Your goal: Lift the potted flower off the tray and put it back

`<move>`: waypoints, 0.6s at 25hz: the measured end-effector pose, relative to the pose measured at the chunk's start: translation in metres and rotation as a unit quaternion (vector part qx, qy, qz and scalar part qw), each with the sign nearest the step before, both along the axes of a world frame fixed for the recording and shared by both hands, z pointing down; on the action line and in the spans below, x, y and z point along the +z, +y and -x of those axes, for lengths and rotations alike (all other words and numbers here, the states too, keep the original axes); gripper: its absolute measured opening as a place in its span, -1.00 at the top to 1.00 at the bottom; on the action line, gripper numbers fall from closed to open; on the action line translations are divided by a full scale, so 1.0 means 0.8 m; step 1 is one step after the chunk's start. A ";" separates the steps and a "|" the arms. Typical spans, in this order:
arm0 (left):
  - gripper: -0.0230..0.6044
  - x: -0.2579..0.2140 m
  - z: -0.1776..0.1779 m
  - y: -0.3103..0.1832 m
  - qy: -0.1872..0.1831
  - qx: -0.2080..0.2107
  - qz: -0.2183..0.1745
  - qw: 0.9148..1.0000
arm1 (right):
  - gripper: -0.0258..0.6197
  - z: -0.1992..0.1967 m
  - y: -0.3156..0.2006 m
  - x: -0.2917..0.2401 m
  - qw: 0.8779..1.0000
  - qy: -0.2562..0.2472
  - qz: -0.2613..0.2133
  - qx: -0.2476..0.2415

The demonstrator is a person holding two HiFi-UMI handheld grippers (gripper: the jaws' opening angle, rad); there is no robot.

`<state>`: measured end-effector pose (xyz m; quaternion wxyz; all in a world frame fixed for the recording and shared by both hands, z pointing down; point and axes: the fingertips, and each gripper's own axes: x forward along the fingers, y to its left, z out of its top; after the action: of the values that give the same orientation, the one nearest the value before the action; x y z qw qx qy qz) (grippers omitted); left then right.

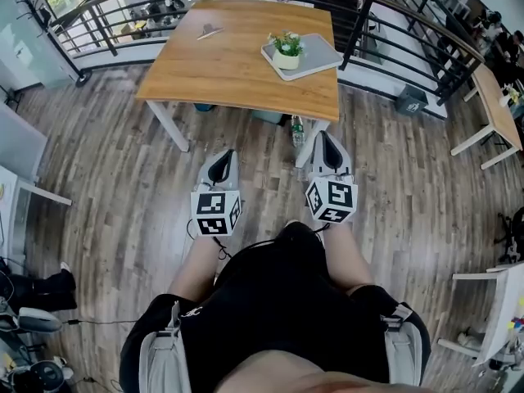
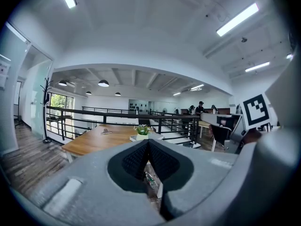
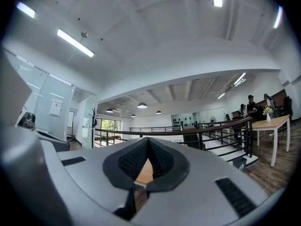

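A small potted flower (image 1: 286,50) in a white pot stands on a grey tray (image 1: 318,56) at the far right of a wooden table (image 1: 229,68). Both grippers are held short of the table's near edge, over the plank floor and well apart from the pot. My left gripper (image 1: 228,153) has its jaws together with nothing between them. My right gripper (image 1: 322,134) is likewise shut and empty. In the left gripper view the flower (image 2: 142,131) shows just above the left gripper (image 2: 148,141). In the right gripper view the right gripper (image 3: 148,139) points at the railing; the pot is hidden.
A curved black railing (image 1: 385,31) runs behind and to the right of the table. A plastic bottle (image 1: 297,129) stands on the floor by the table's near right leg. A small dark object (image 1: 209,32) lies on the tabletop. Another table (image 1: 496,105) stands at right.
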<state>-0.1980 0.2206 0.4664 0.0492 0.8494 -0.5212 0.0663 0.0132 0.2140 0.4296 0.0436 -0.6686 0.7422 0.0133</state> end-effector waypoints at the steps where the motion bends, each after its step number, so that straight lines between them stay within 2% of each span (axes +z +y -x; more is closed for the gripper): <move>1: 0.89 0.002 0.003 -0.001 0.002 -0.002 0.001 1.000 | 0.93 -0.001 -0.001 0.001 1.000 0.001 0.000 0.002; 9: 0.89 0.009 0.018 -0.041 0.001 -0.013 -0.002 1.000 | 0.93 0.003 -0.048 0.006 1.000 -0.002 -0.007 0.000; 15: 0.89 0.009 0.002 -0.121 -0.012 -0.024 -0.004 1.000 | 0.93 -0.012 -0.133 0.007 1.000 0.000 -0.020 -0.012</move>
<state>-0.1996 0.1240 0.4735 0.0412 0.8358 -0.5425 0.0737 0.0228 0.1073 0.4349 0.0568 -0.6588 0.7497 0.0275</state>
